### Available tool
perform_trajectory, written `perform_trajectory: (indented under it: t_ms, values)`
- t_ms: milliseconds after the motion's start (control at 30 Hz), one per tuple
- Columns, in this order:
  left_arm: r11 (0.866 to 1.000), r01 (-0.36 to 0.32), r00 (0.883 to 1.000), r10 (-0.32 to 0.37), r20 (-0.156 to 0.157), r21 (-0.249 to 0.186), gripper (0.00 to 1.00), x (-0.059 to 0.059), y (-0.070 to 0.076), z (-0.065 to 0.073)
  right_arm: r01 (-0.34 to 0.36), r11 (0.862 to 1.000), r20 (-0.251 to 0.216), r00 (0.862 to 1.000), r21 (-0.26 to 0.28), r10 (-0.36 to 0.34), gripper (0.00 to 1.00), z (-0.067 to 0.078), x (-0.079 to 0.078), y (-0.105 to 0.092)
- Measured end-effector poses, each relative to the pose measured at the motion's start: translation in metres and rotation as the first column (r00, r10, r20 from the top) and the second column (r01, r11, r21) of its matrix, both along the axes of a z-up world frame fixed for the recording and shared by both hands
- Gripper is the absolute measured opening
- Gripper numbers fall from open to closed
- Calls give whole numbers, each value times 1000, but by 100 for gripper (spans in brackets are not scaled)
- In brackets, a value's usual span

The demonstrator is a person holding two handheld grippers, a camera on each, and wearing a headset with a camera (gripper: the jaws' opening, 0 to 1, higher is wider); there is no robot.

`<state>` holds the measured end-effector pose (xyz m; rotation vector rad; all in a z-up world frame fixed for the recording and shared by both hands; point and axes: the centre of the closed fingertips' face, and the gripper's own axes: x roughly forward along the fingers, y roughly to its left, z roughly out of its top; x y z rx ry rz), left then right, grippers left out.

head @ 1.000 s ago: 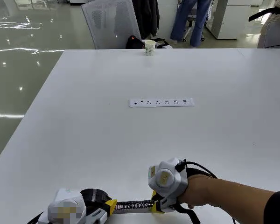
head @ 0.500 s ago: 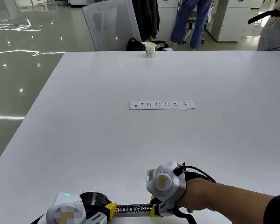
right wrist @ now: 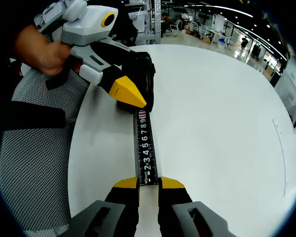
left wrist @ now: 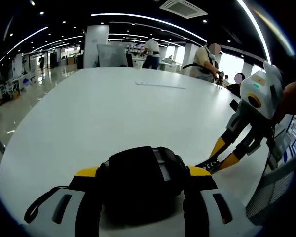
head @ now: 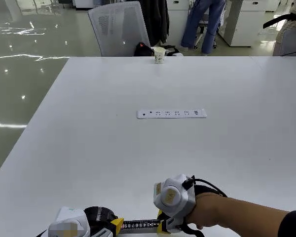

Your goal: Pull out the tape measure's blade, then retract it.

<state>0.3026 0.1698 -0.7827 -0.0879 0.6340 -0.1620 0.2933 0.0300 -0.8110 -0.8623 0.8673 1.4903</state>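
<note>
Head view overlooks table [head: 113, 148]; gripper views face each other along blade [right wrist: 145, 148].

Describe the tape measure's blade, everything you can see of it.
The blade is a narrow dark strip with white numerals and a red mark near the black case. A short length is out, straight and low over the white table. The right gripper pinches its end; the left gripper clamps the case.

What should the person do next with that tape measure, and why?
Probably draw the right tongs a little farther from the left tongs. The right tongs pinch the tip of the blade, the left tongs clamp the black tape measure case, and only a short numbered stretch shows between them, so the pull-out looks barely begun.
</note>
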Motion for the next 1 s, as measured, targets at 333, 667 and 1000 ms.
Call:
perform_trajectory:
  t_ms: [333,667,1000]
  values:
    - [1000,2,1000,-2,-2,-1,62,-1,-1,0,-9,1000,2,1000,5,9,11,0,-1,3]
    - [1000,2,1000,-2,-6,-12,62,-1,-1,1,-6,1000,0,1000,10,6,11,0,-1,6]
    - [1000,2,1000,-2,-6,-27,62,-1,0,1,-3,1000,3,1000,15,3,11,0,-2,9]
